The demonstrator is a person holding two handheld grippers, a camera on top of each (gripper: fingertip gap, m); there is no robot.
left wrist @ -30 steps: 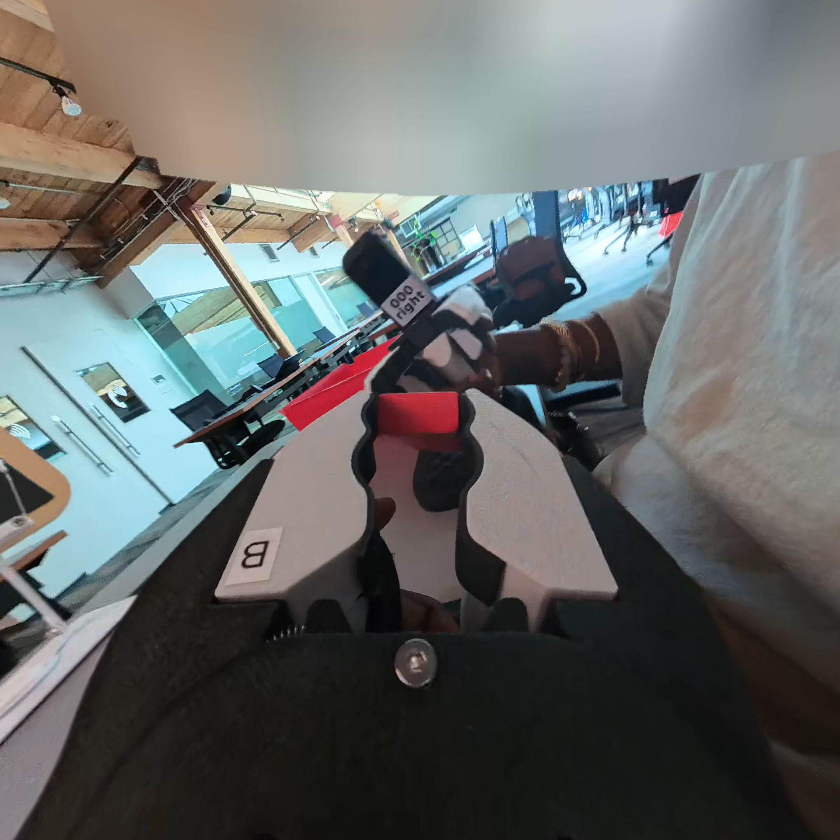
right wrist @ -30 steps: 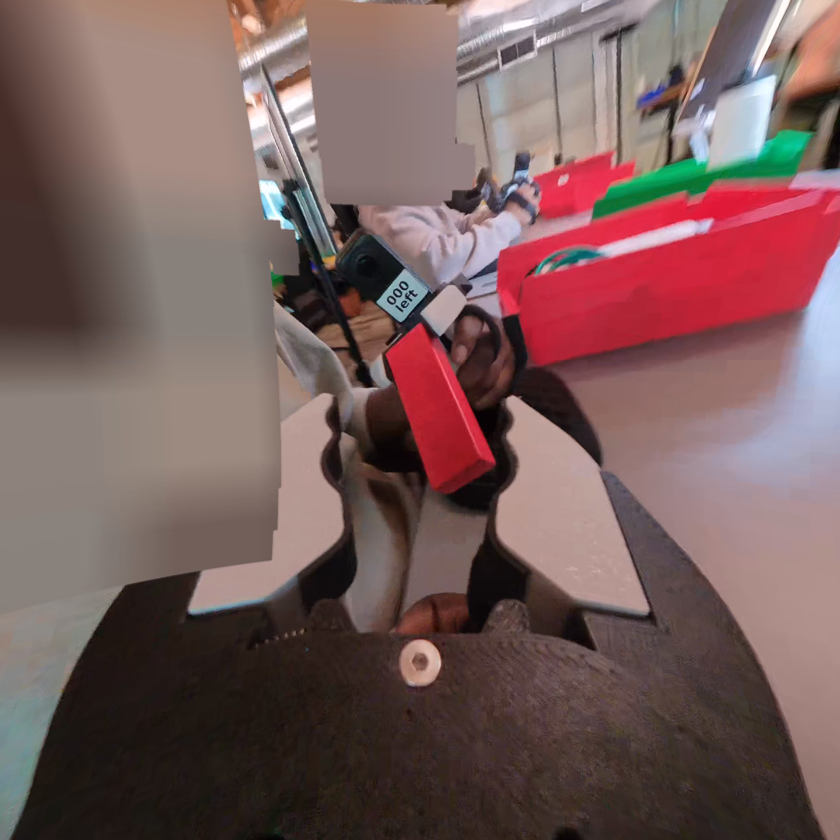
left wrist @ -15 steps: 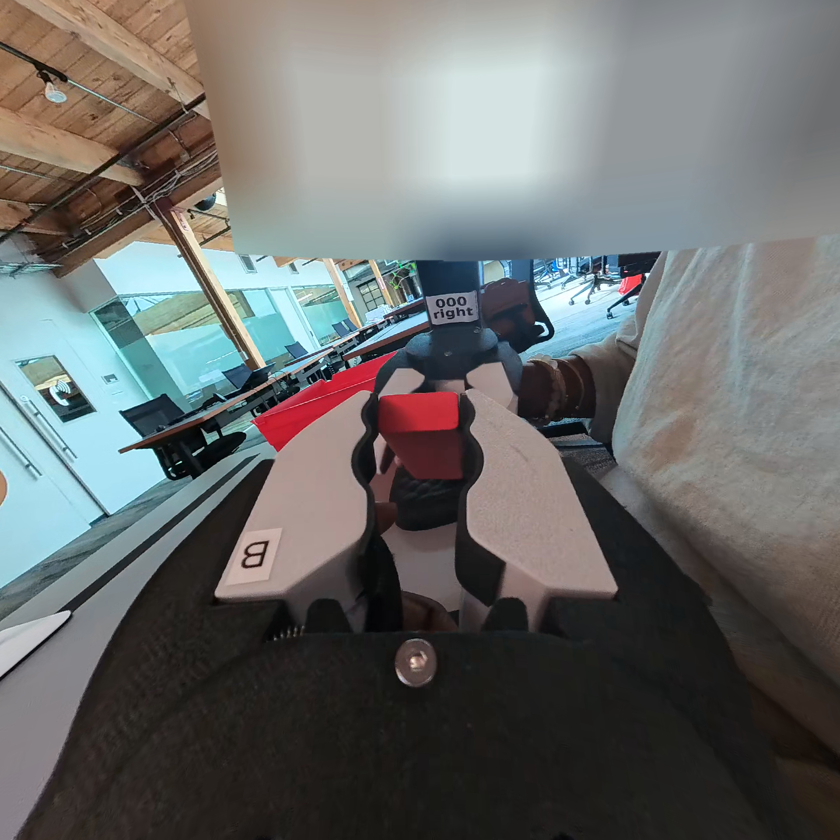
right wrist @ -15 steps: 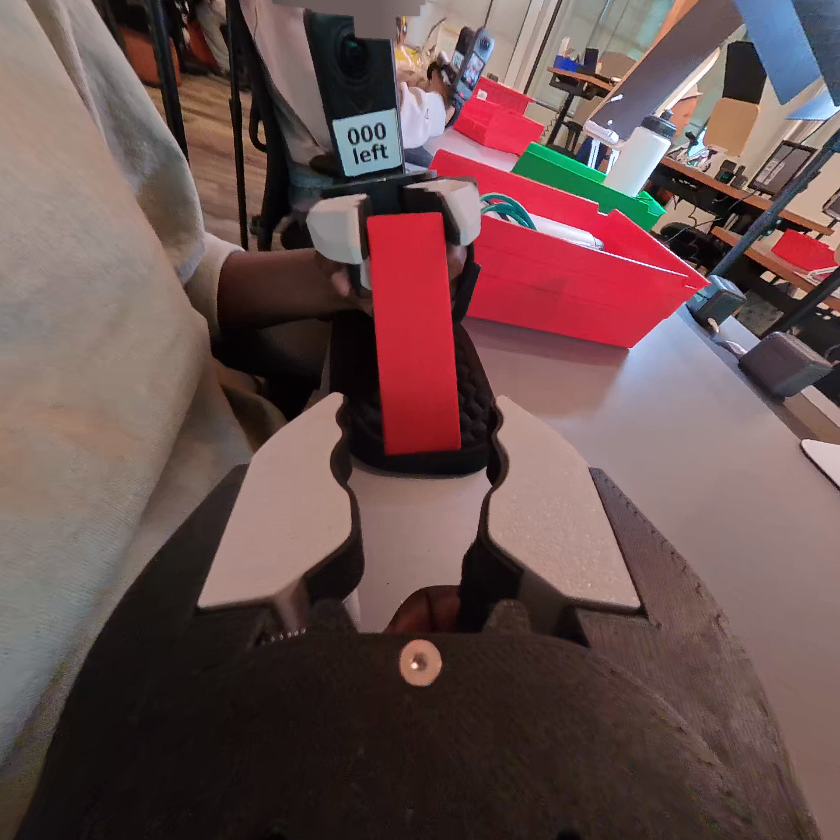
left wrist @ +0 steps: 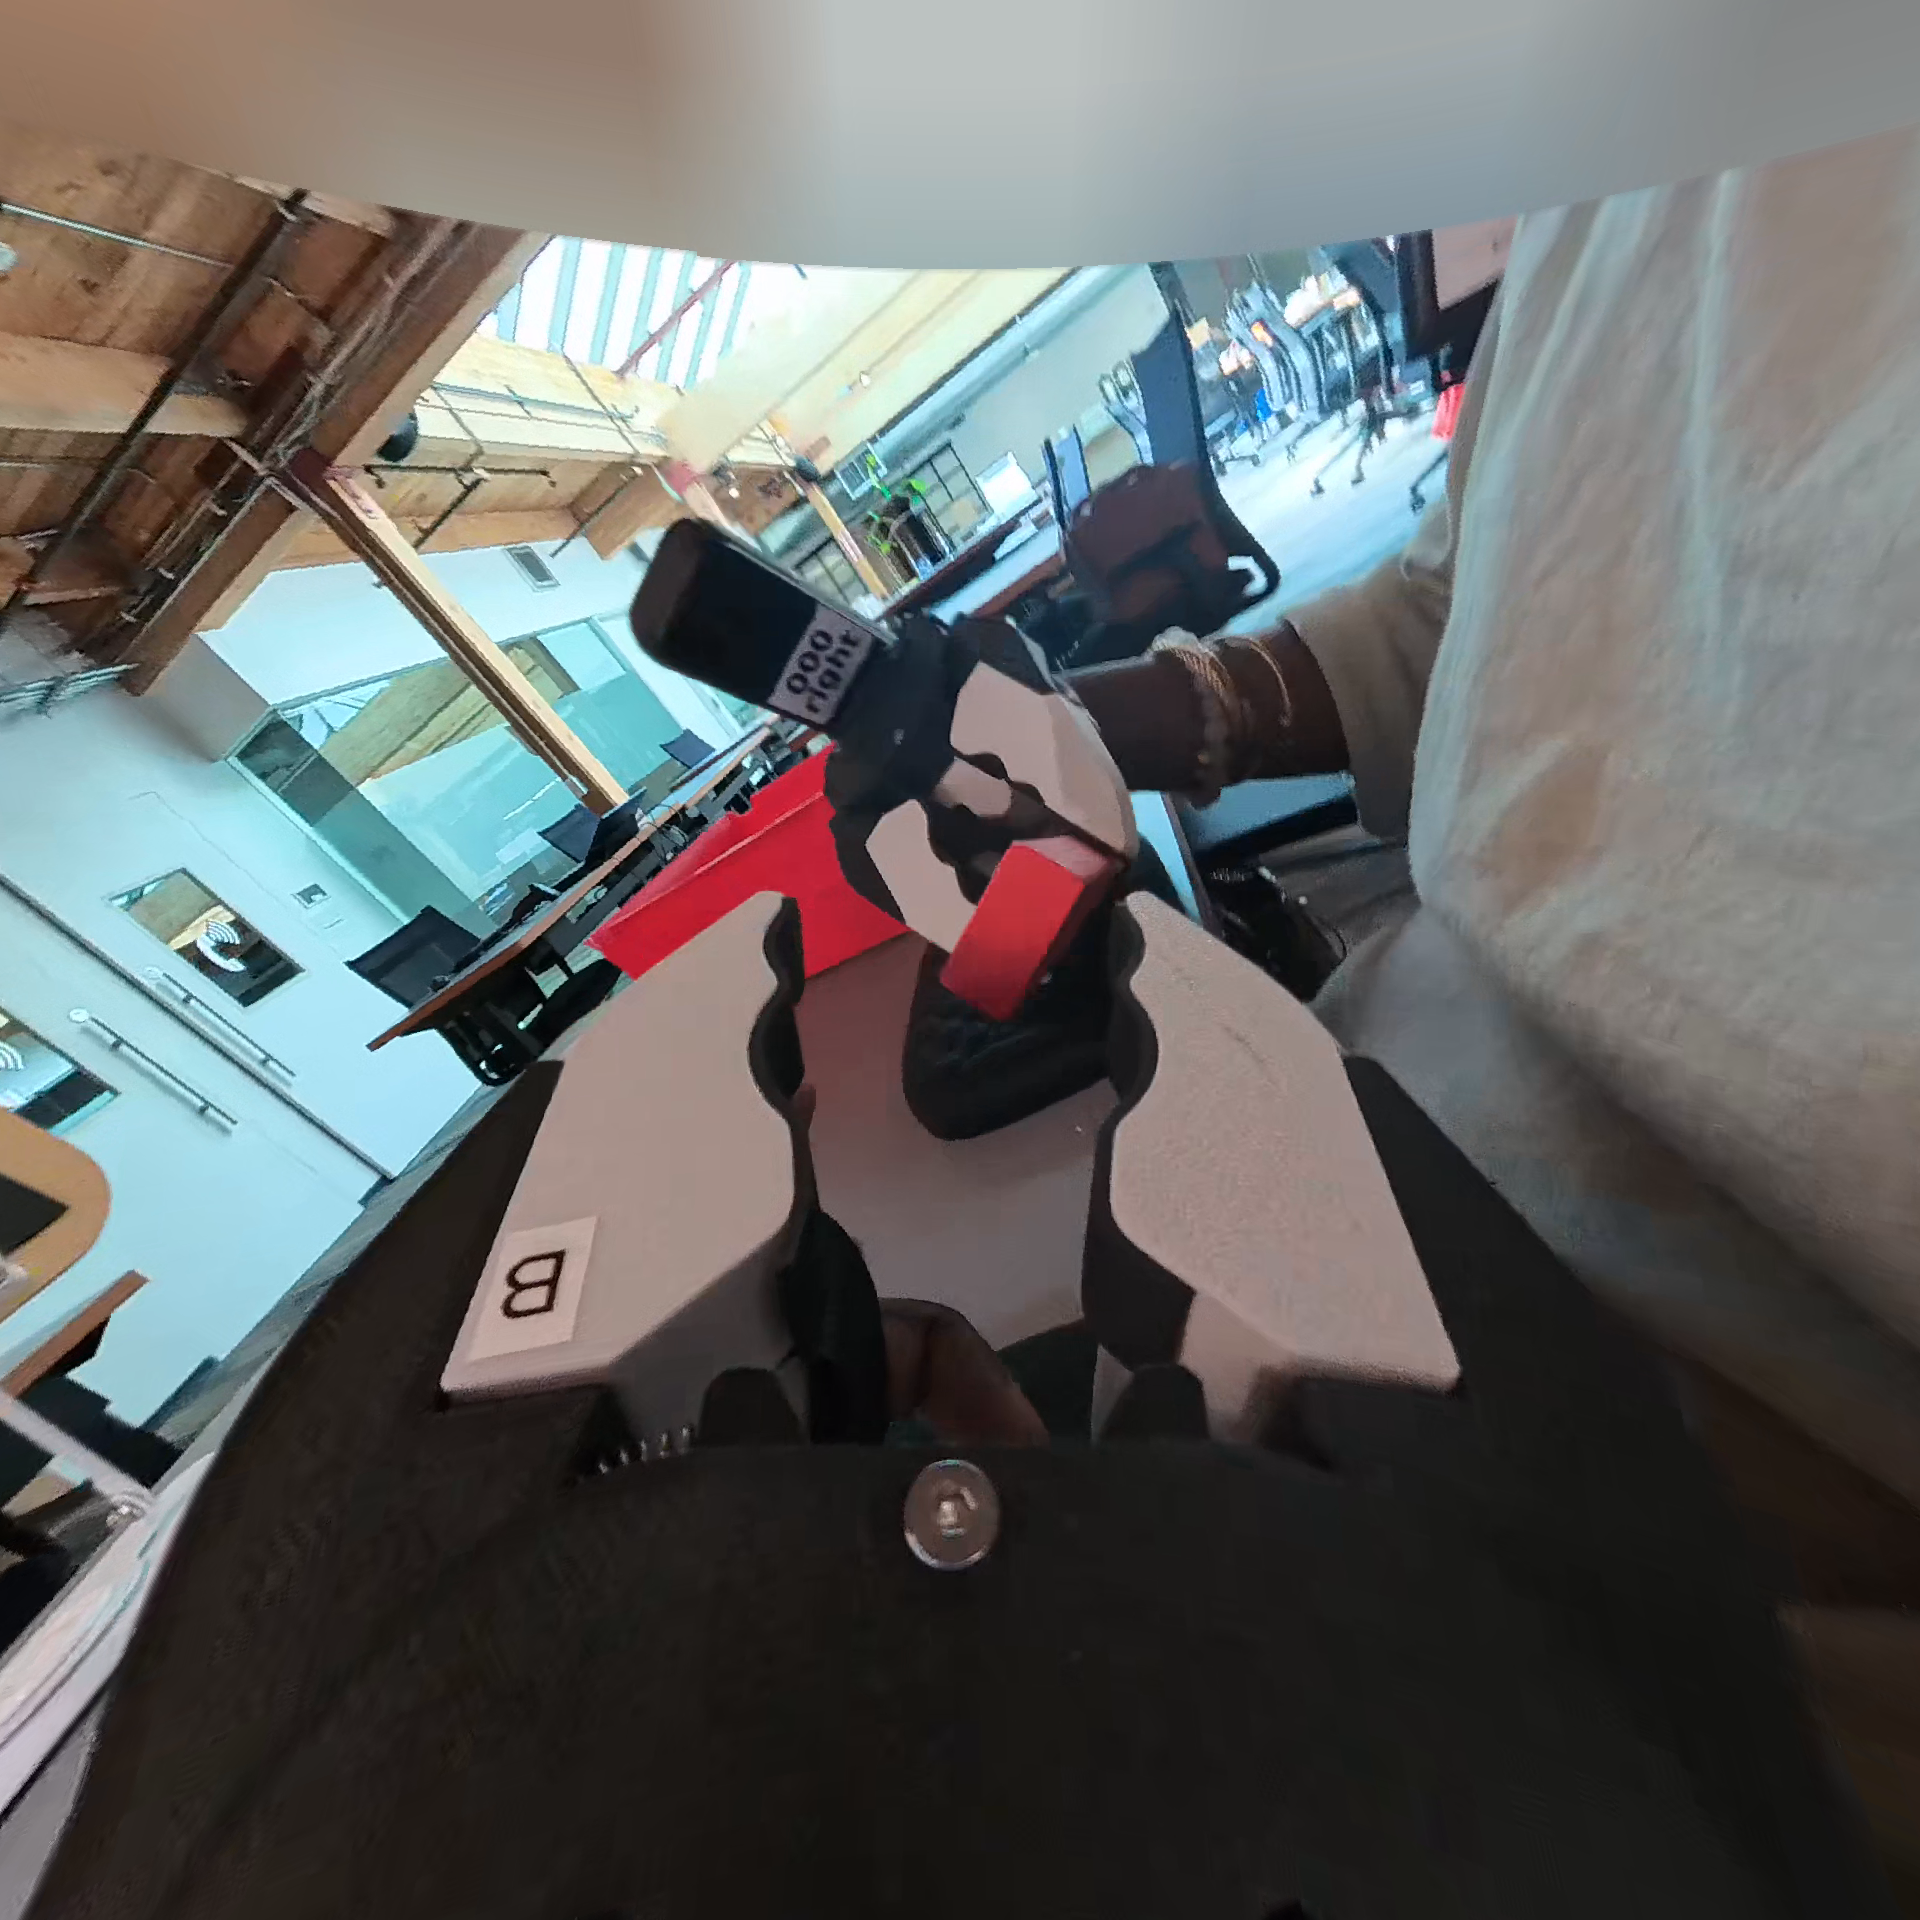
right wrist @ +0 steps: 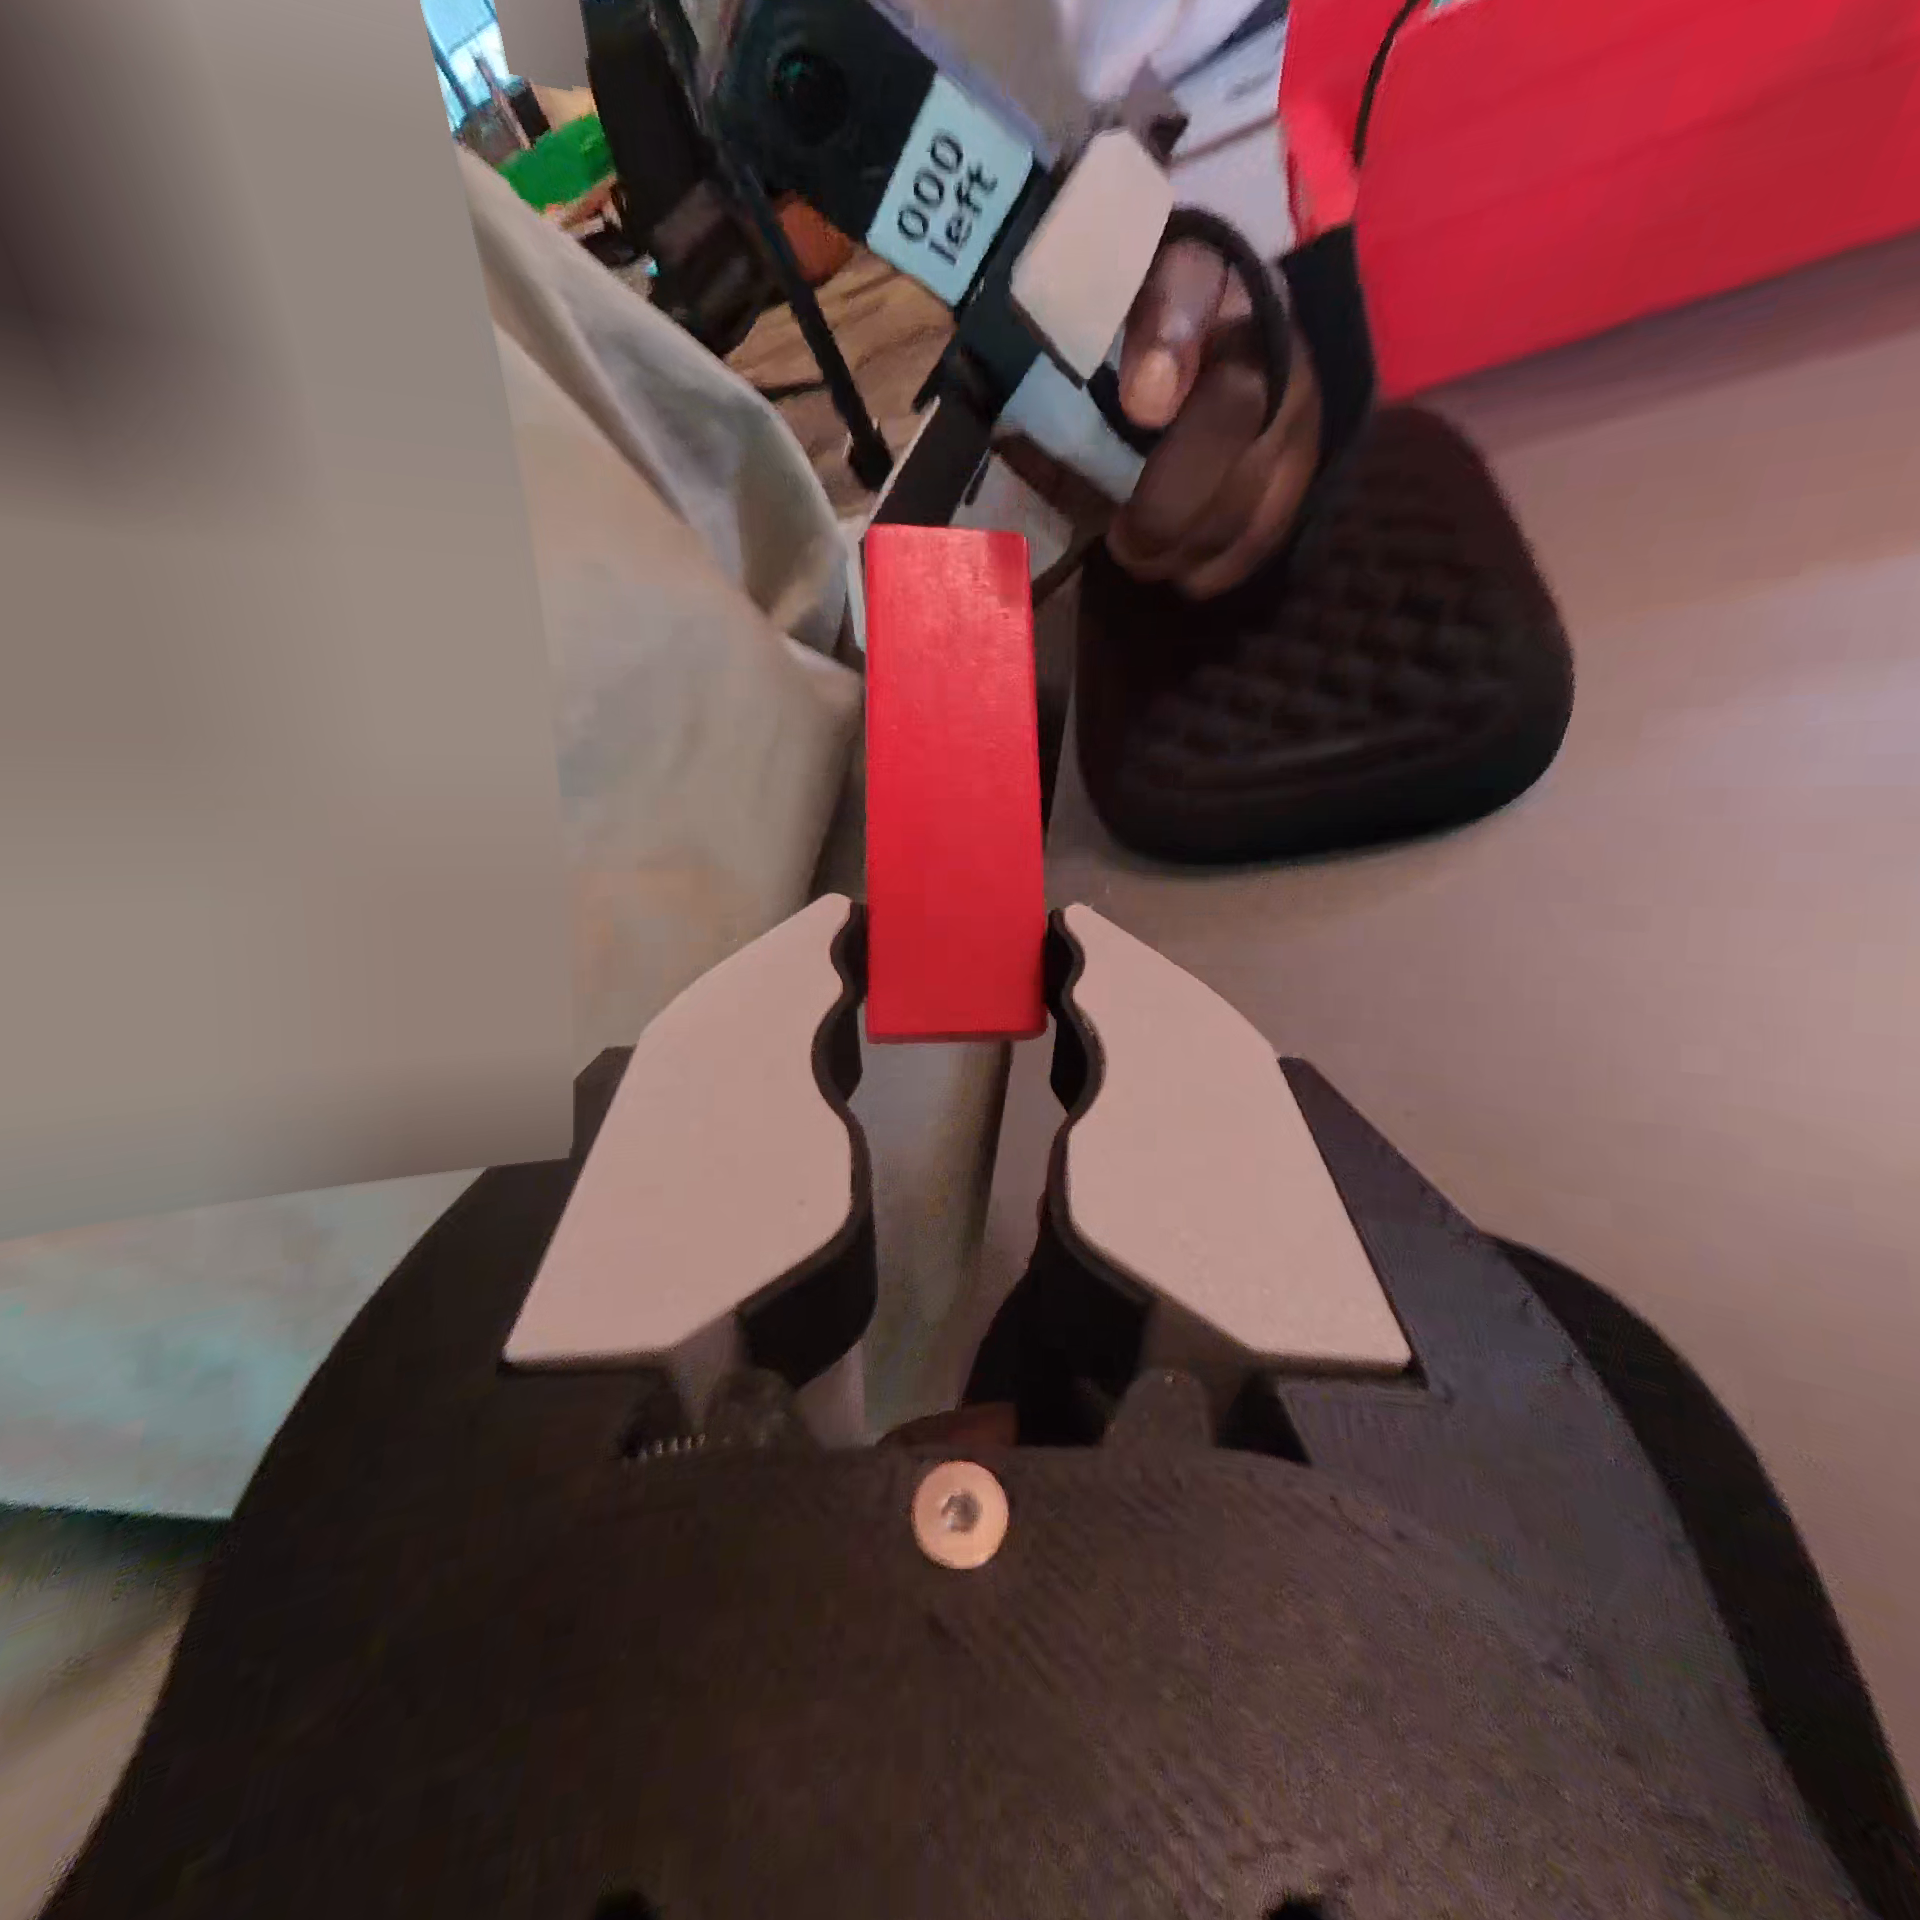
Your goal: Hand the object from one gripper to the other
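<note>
A long red block (right wrist: 951, 779) stands upright between the fingers of my right gripper (right wrist: 954, 920), which is shut on its lower end. My left gripper (left wrist: 951, 935) is open and empty. It shows farther off in the right wrist view (right wrist: 1049, 343), held by a hand, above and right of the block and apart from it. In the left wrist view the right gripper (left wrist: 1029, 883) holds the red block (left wrist: 1023, 930) tilted, just ahead of my open left fingers.
A grey table (right wrist: 1610, 987) lies under both grippers. A red bin (right wrist: 1610, 156) stands behind them and also shows in the left wrist view (left wrist: 748, 883). The person's light shirt (left wrist: 1662, 727) is close on the right. Desks and chairs stand far behind. About 6 cm separates my left fingertips from my right.
The red block has passed from the left gripper to the right. The right gripper has shut on it; the left gripper has opened and drawn away.
</note>
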